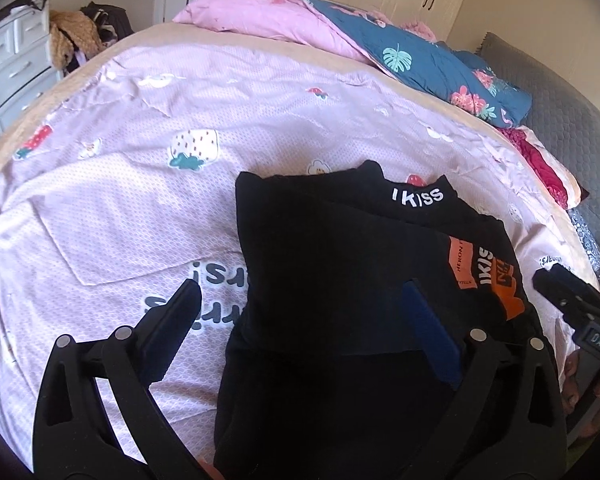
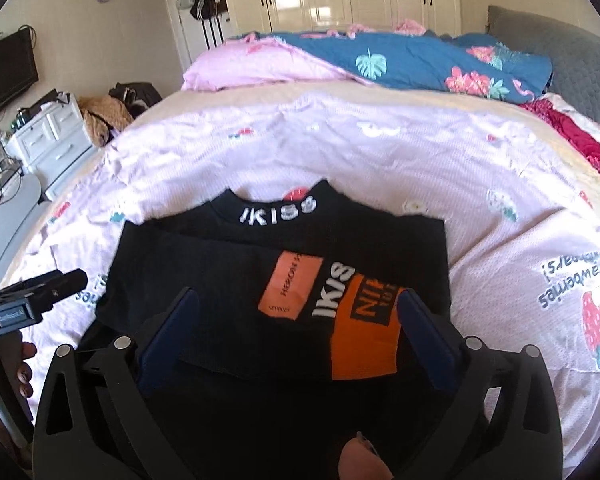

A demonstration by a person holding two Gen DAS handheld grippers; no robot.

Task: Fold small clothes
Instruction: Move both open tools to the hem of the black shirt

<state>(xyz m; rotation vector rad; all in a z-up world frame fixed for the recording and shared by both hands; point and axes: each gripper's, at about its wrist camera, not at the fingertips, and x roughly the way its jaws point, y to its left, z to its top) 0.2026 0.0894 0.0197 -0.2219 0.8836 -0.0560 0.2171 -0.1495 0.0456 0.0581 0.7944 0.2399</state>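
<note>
With both the left gripper (image 1: 300, 300) and the right gripper (image 2: 298, 312) spread wide and empty above the folded black garment (image 2: 284, 264) lying on the pink bedsheet (image 1: 148, 200), a descending fingertip can snag and undo the loose upper fold.

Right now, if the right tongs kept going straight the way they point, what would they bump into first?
Probably the folded black shirt, around its orange patch. The right tongs stand open, tilted down over it, with nothing between. How far above the cloth they are is hard to tell.
</note>
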